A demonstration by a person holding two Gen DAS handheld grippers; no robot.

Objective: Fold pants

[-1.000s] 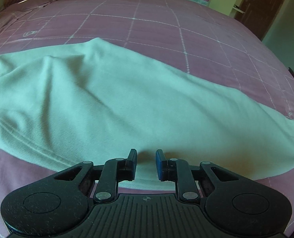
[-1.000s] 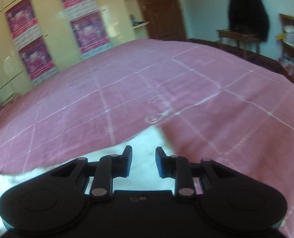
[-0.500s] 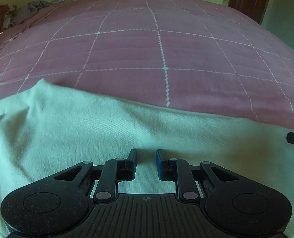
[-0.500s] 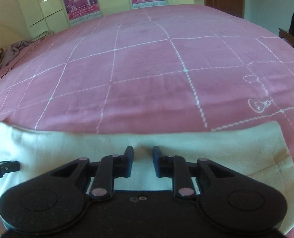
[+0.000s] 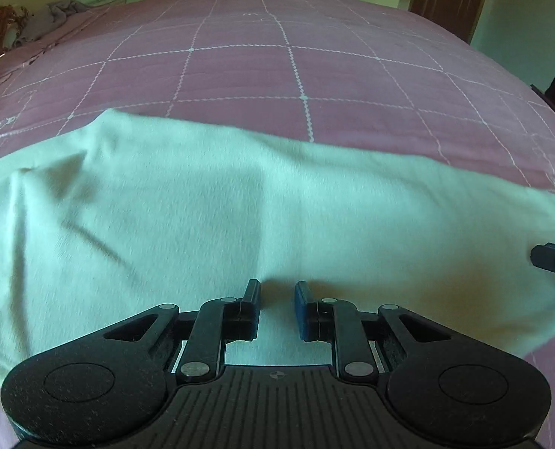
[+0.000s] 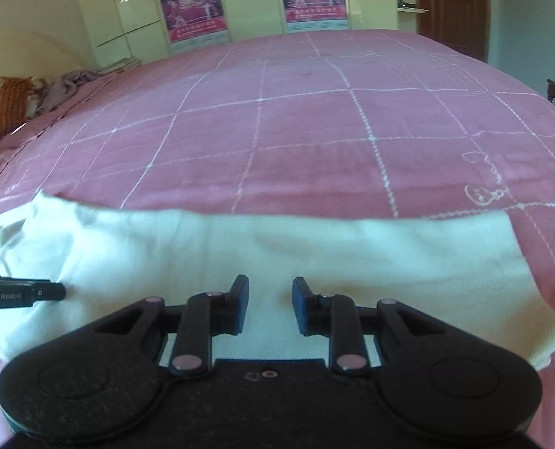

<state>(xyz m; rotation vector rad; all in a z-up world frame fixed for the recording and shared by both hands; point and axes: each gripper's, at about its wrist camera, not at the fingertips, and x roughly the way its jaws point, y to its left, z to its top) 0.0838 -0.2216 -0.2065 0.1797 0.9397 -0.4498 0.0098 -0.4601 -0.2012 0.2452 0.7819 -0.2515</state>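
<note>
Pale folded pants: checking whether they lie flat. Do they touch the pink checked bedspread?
Touching. The right wrist view shows the pale folded pants lying directly on the pink checked bedspread, no gap at their far edge.

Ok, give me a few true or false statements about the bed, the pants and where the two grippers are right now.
1. The pants lie on a pink bedspread with white grid lines. True.
2. The pants are dark blue. False: they are pale, off-white.
3. Posters hang on the cupboard doors beyond the bed. True.
4. The left gripper and right gripper are at the far edge of the pants. False: both are at the near edge, side by side.
5. The pants are bunched in a heap. False: they are spread out lengthwise across the bed.
</note>
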